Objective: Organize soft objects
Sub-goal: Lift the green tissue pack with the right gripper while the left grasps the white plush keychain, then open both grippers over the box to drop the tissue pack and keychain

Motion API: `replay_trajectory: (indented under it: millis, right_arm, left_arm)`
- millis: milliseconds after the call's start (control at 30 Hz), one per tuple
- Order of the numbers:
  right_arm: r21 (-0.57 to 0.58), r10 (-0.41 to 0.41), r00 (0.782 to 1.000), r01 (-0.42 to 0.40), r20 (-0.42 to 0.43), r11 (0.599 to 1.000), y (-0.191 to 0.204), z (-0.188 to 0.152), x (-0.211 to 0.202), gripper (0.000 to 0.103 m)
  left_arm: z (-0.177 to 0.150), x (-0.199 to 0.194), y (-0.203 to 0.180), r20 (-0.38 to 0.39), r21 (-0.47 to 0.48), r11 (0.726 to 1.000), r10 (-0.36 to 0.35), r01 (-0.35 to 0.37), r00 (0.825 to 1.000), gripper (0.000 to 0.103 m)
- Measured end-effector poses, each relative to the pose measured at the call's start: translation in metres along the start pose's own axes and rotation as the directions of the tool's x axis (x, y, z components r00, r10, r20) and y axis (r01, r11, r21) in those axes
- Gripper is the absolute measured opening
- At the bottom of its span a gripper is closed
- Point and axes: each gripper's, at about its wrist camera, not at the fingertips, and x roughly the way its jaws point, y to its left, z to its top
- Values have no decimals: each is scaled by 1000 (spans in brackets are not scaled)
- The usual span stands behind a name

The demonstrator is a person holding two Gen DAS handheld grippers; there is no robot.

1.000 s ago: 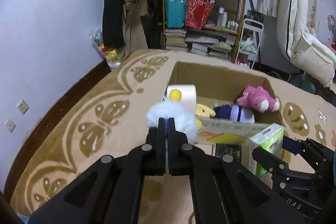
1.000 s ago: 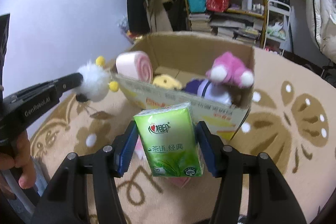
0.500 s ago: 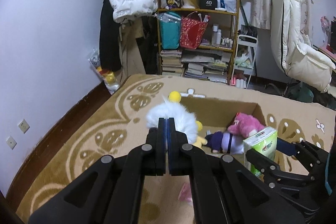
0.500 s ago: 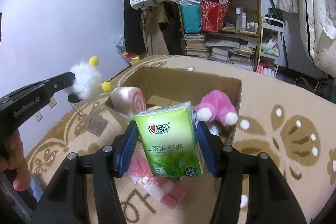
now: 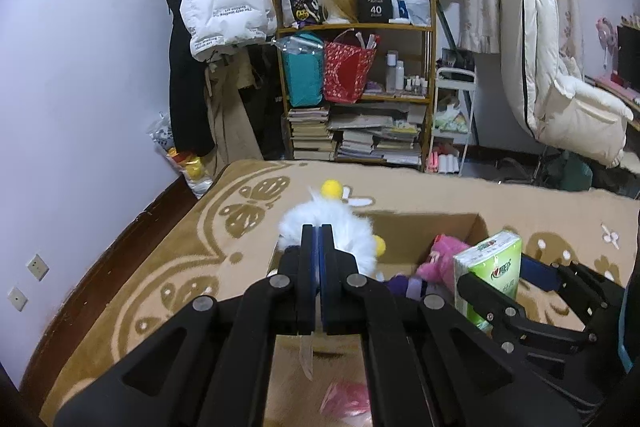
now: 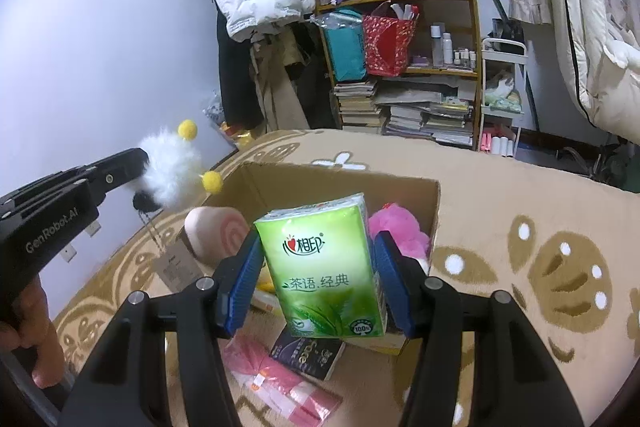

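Observation:
My left gripper (image 5: 316, 239) is shut on a white fluffy toy (image 5: 332, 223) with yellow pompoms, held above the near left corner of an open cardboard box (image 5: 444, 227). In the right wrist view the toy (image 6: 170, 171) hangs left of the box (image 6: 320, 179). My right gripper (image 6: 318, 267) is shut on a green tissue pack (image 6: 324, 267), held above the box's near edge; the pack also shows in the left wrist view (image 5: 490, 271). Inside the box lie a pink plush (image 6: 400, 231), a pink roll cushion (image 6: 216, 231) and a purple toy (image 5: 404, 283).
On the beige patterned rug (image 6: 520, 219) in front of the box lie a pink packet (image 6: 276, 379) and a dark packet (image 6: 308, 355). A cluttered bookshelf (image 5: 356, 87) and hanging coats (image 5: 224, 11) stand at the far wall. A white padded chair (image 5: 560, 87) stands at the right.
Both grippers have risen with their loads, so the box now sits lower and farther in both views. The white toy has stayed above the box's left corner.

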Motion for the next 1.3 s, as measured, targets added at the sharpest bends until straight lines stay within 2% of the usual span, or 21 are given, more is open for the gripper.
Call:
replay_trajectory:
  millis: [267, 433, 567, 633, 700, 733, 767, 800, 867, 900, 933, 1000, 1133, 1300]
  right_arm:
    - [22, 3, 999, -4, 53, 1000, -9, 13, 2, 60]
    - [19, 1, 998, -2, 58, 1000, -11, 16, 6, 60]
    - [23, 1, 999, -2, 44, 1000, -14, 16, 11, 60]
    - [29, -5, 999, 4, 34, 1000, -17, 16, 15, 61]
    - [35, -14, 1000, 13, 22, 999, -20, 15, 19, 62]
    - [41, -14, 1000, 13, 15, 999, -22, 14, 21, 62]
    - [49, -14, 1000, 13, 13, 999, -24, 14, 22, 67]
    - [56, -13, 1000, 12, 13, 998, -26, 13, 22, 77]
    - [80, -5, 1000, 3, 17, 997, -29, 13, 21, 85]
    - [89, -2, 1000, 0, 22, 996, -30, 12, 20, 85]
    - [92, -5, 1000, 3, 24, 996, -31, 13, 19, 86]
    - [86, -15, 1000, 13, 16, 996, -30, 12, 18, 93]
    - [100, -29, 1000, 28, 8, 995, -32, 9, 15, 102]
    - [92, -46, 999, 46, 7, 995, -30, 5, 7, 103]
  left_arm:
    - [8, 6, -5, 51, -54, 998, -37, 39, 998, 1]
    - [1, 23, -12, 17, -53, 997, -46, 47, 999, 1]
    - [-1, 35, -16, -26, -68, 997, -41, 39, 999, 6]
    - [-3, 39, -15, -48, -70, 997, -20, 16, 999, 16]
    - [-5, 41, -16, -53, -47, 999, 14, -17, 998, 18]
    - [-6, 42, -16, -62, -25, 999, 38, -40, 997, 22]
    - [-6, 42, -16, -67, -15, 999, 48, -50, 997, 25]
    - [-6, 42, -15, -73, -5, 998, 60, -61, 995, 31]
    - [-6, 39, -10, -75, -17, 997, 71, -73, 995, 46]
    - [-6, 38, -7, -74, -27, 997, 74, -76, 994, 58]
    - [-6, 35, -4, -72, -37, 996, 76, -79, 995, 65]
    - [-6, 30, 2, -62, -40, 995, 84, -87, 995, 70]
    - [-2, 16, 14, -28, -13, 984, 179, -179, 983, 99]
    - [-1, -1, 29, -25, -42, 979, 201, -201, 979, 102]
